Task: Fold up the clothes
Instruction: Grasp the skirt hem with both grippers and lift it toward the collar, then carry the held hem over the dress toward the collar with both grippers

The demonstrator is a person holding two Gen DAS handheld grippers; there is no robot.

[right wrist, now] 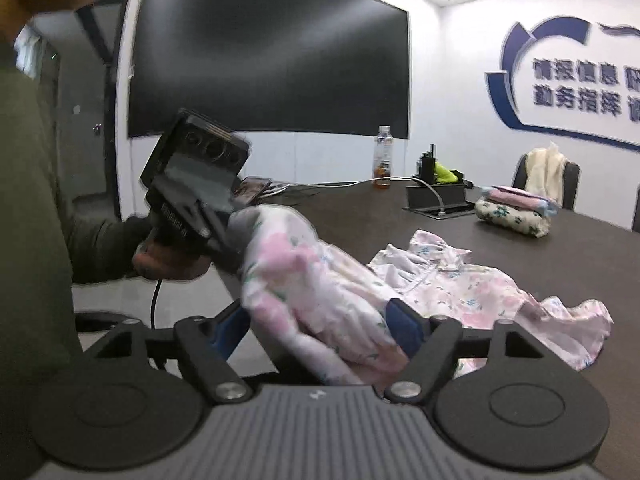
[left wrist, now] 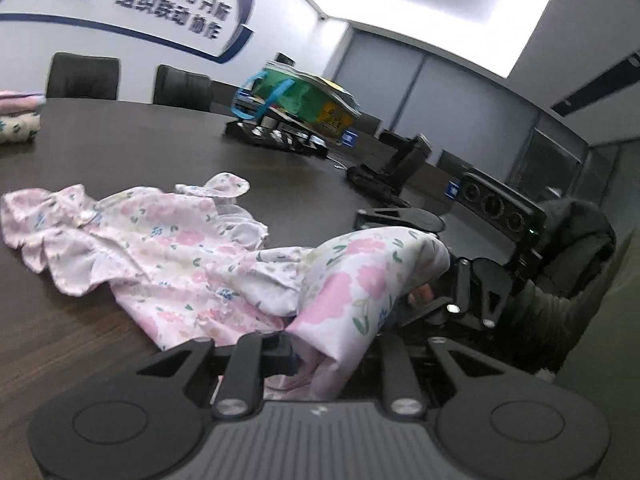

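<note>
Mid-fold, by the look of it. Pink floral garment point(left wrist: 168, 248) lying collar-end flat on the dark table point(left wrist: 160, 140), hem end raised off the surface between the two hand-held tools. No finished fold visible on this piece: body rumpled, sleeves splayed, hem in the air. Seemingly left to do: laying the raised end down over the flat part, squaring the sleeves, making the packet compact.

Right gripper point(right wrist: 320, 328) clamped on a thick bunch of the hem, blue pads pressing the cloth from both sides. Left gripper point(left wrist: 336, 352) with cloth hanging between fingers that stand apart; impossible to tell from either view whether pinching or merely draped.

At the table's far end, a small stack of folded clothes point(right wrist: 512, 210), neat and well apart from the piece in hand, fitting a job partly through a pile, though not provable from one moment.

Right wrist view alone: the stack in full, a drink bottle point(right wrist: 383, 158), a large dark wall screen point(right wrist: 268, 60), the person's green sleeve point(right wrist: 36, 200) and the hand around the left tool. Left wrist view alone: the collar and its button, a green bag with blue handles point(left wrist: 304, 96), two empty chairs point(left wrist: 84, 76) and the right tool's tip half buried under the lifted cloth.
</note>
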